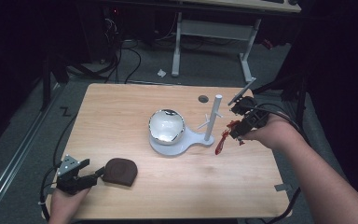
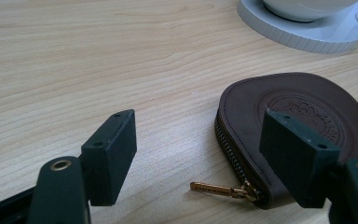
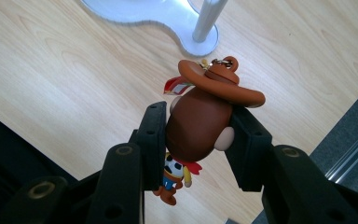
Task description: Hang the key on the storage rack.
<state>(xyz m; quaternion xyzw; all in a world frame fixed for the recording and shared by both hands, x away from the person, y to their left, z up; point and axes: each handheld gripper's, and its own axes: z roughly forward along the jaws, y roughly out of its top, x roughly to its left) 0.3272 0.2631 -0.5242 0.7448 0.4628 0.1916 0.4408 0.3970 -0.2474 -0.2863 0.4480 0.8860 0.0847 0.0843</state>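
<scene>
My right gripper (image 3: 200, 116) is shut on a small cowboy figure keychain (image 3: 214, 93) with a brown hat, pinching its head from both sides. It hangs above the table just right of the white peg stand's pole (image 1: 212, 119), and something red dangles below the gripper (image 1: 222, 141). A brown leather zip pouch (image 1: 120, 171) lies flat at the front left. My left gripper (image 2: 198, 135) stands open right beside it, one jaw over the pouch's edge (image 2: 303, 107) and the brass zip pull (image 2: 214, 189) between the jaws.
The stand's white base (image 1: 200, 139) holds a shiny round bowl (image 1: 166, 125) at the table's middle. A dark round hole (image 1: 203, 98) marks the far edge. Bare wood lies across the front and left; desk legs and cables stand beyond the table.
</scene>
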